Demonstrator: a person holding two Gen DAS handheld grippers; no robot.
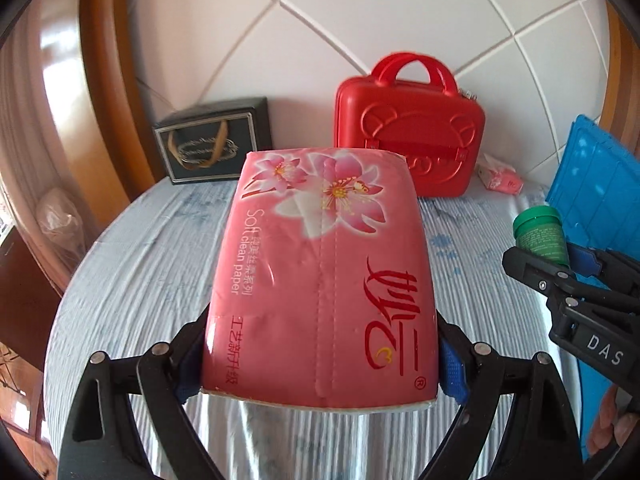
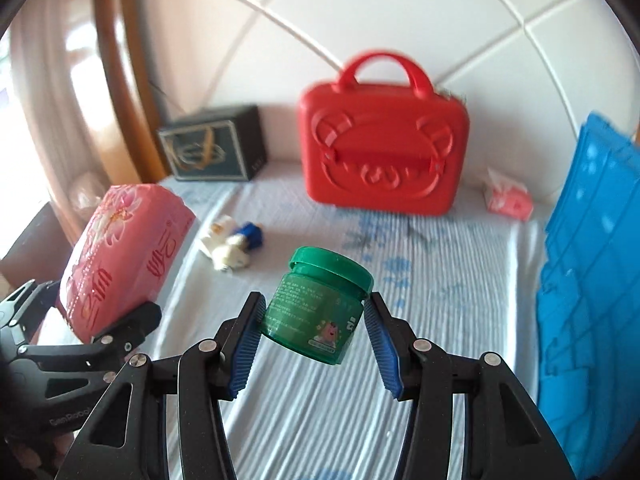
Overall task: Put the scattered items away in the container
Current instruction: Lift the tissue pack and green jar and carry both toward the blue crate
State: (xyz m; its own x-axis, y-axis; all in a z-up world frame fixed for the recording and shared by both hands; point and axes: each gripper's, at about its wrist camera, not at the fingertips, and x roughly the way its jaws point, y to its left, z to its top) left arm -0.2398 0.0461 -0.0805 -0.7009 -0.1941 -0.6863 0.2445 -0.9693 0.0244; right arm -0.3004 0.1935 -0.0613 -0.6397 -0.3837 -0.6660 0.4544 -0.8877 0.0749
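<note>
Between right hand-held gripper [image 2: 314,334] pads: green jar [image 2: 318,310].

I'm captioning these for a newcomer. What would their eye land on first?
The big pink tissue pack fills the left wrist view, squeezed between the left gripper fingers. A tilted green jar is pinched in the right gripper, lifted above the striped bed cover. Behind both, a bright red case stands upright against the wall.
</note>
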